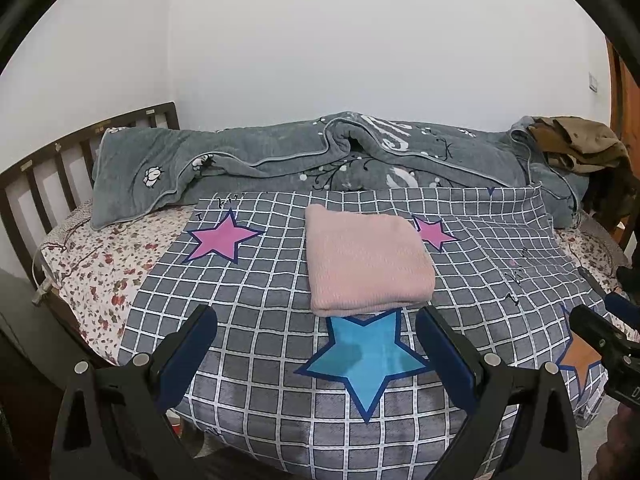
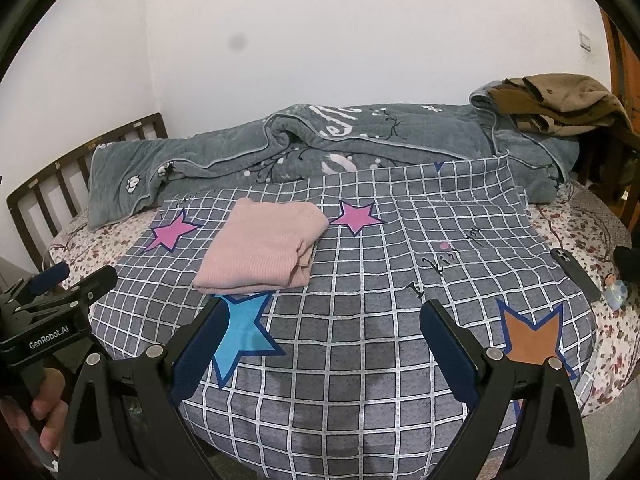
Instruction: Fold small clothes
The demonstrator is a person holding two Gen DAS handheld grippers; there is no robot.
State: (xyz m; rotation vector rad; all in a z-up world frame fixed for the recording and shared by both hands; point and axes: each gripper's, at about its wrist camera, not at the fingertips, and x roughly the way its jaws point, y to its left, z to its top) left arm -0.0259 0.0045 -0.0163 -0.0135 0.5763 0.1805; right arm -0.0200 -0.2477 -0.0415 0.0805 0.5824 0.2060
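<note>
Bed (image 1: 100, 280): a floral sheet shows along its left edge, and a rumpled grey quilt (image 1: 280, 152) is bunched along the far edge by the wall.
Checked cloth (image 2: 360, 340): a grey grid spread with coloured stars, laid flat over the near half of the bed as the folding surface.
Brown clothes (image 2: 560, 100): heaped at the far right corner of the bed, well apart from the work.
Pink garment (image 1: 366, 264): lying folded into a neat, near-square packet on the checked cloth, toward its middle, its near edge touching the tip of the blue star (image 1: 366, 356).
Phone (image 2: 576, 276): dark, lying at the right edge of the bed.
Left gripper (image 1: 316, 356): jaws spread wide, holding nothing, hovering over the near edge short of the garment.
Right gripper (image 2: 324, 356): likewise wide and empty, to the right of the packet.
Step in hand: the fold looks finished. If a last tidy is wanted, I'd press the layered right edge flat, keeping the stack square.
</note>
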